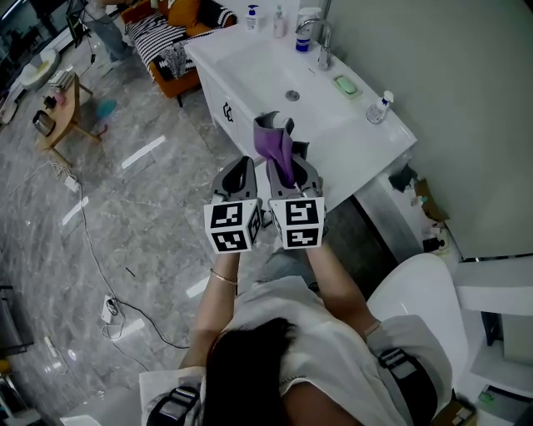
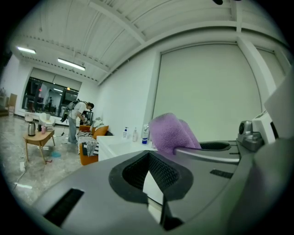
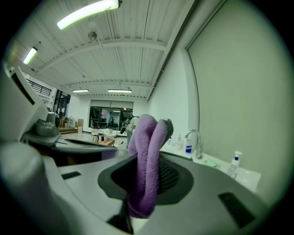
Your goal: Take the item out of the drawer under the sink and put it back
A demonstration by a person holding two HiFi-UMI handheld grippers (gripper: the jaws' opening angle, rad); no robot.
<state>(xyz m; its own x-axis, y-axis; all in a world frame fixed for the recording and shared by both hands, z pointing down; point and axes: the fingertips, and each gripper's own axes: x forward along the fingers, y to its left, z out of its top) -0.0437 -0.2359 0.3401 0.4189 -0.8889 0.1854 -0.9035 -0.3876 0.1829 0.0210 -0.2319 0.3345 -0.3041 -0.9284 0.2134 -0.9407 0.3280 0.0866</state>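
Note:
My right gripper [image 1: 286, 169] is shut on a folded purple cloth [image 1: 272, 141], which sticks up out of the jaws in front of the white sink cabinet [image 1: 366, 158]. The right gripper view shows the cloth [image 3: 147, 151] pinched between the black pads of the right gripper [image 3: 144, 186], with a loop above them. Close beside it on the left, my left gripper [image 1: 237, 175] holds nothing. Its jaws stand a narrow gap apart in the left gripper view [image 2: 154, 186], where the cloth [image 2: 172, 133] shows to the right. The cabinet front [image 1: 225, 110] with dark handles faces the floor; I see no drawer standing out.
The countertop carries a faucet [image 1: 321, 43], pump bottles [image 1: 252, 17], a green soap dish [image 1: 345, 84] and a spray bottle [image 1: 379, 108]. A white toilet [image 1: 416, 291] is at my right. An orange sofa [image 1: 179, 83], a small wooden table [image 1: 58, 116] and a floor cable [image 1: 108, 283] lie left.

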